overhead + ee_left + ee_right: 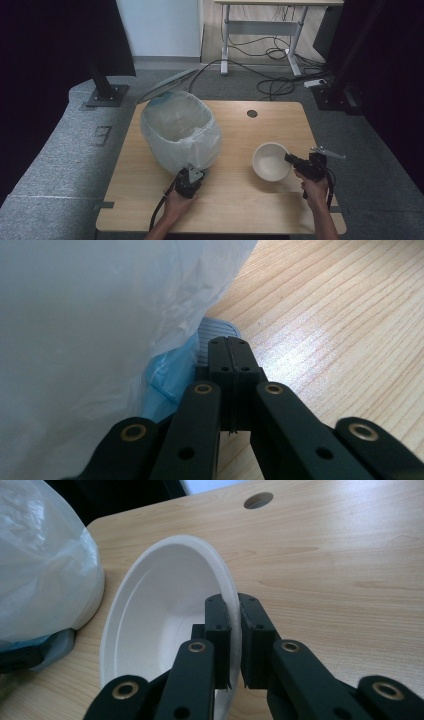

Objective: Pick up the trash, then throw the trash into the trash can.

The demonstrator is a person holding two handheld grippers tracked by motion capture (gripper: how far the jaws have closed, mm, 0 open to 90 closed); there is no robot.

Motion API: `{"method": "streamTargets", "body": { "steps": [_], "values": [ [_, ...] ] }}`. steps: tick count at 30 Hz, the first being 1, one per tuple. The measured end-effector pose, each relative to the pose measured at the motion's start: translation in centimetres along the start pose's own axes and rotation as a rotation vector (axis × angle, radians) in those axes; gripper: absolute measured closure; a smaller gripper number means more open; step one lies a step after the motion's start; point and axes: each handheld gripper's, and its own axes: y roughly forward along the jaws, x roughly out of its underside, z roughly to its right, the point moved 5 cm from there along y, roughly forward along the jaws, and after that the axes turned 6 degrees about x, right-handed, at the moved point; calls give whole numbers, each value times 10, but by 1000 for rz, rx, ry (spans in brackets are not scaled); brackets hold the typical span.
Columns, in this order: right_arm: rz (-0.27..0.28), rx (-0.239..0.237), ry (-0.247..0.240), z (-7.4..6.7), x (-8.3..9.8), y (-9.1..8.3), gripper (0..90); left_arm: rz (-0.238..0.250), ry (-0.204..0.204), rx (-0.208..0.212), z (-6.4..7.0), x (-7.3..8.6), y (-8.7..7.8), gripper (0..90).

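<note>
Bowl gripped, bin waiting

The right gripper (pixel 233 630) pinches the rim of the white bowl (pixel 270 161) at the table's (pixel 240 200) four o'clock; the left gripper (pixel 231 357), jaws closed on nothing, rests against the lined bin (pixel 179 130) (ten o'clock). Judging so, emptying remains undone.
</note>
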Motion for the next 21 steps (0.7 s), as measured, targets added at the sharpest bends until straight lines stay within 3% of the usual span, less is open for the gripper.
{"method": "streamTargets", "body": {
  "steps": [21],
  "values": [
    [55, 5, 20, 6, -8, -12, 835, -2, 4, -4, 0, 0, 0, 900]
  ]
}}
